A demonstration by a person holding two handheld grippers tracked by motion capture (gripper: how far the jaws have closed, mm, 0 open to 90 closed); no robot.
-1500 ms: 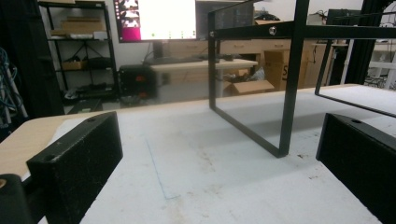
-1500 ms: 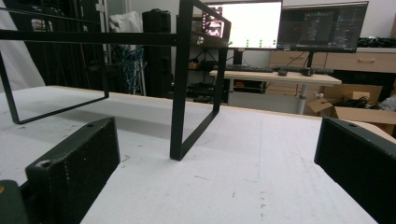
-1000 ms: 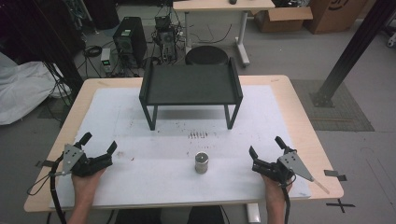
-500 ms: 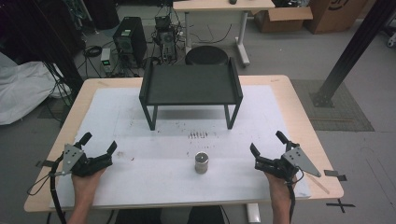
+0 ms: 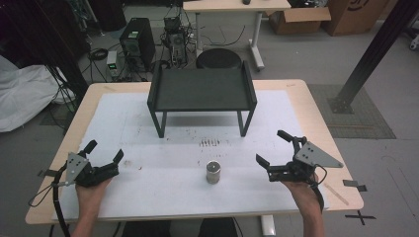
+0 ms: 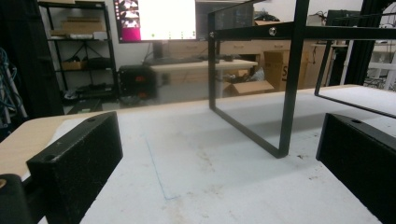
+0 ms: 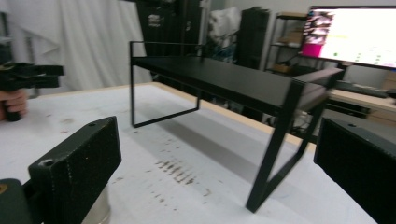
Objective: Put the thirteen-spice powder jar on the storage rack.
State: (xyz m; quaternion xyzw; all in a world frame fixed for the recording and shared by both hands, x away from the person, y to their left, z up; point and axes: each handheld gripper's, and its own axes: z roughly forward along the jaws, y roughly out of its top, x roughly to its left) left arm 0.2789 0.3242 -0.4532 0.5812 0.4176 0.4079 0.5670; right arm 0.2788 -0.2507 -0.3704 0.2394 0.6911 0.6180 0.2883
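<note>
Standing between spread-fingered left gripper [image 5: 104,154] | right gripper [image 5: 272,149]: can [image 5: 213,172] | rack [image 5: 201,90] behind

Across the middle of the frame, a black metal stand [image 7: 233,86] on thin legs, set on the white worktop [image 7: 159,140], with a patch of dark speckles [image 7: 175,170] on the surface below it. At lower left and lower right, two black fingers [image 7: 74,172] spread wide apart, a bit of a metal cylinder [image 7: 99,212] just beneath the left one. At far left, another gripper [image 7: 30,77] held in a hand [image 7: 16,102]; at upper right, a lit screen [image 7: 355,35].
</note>
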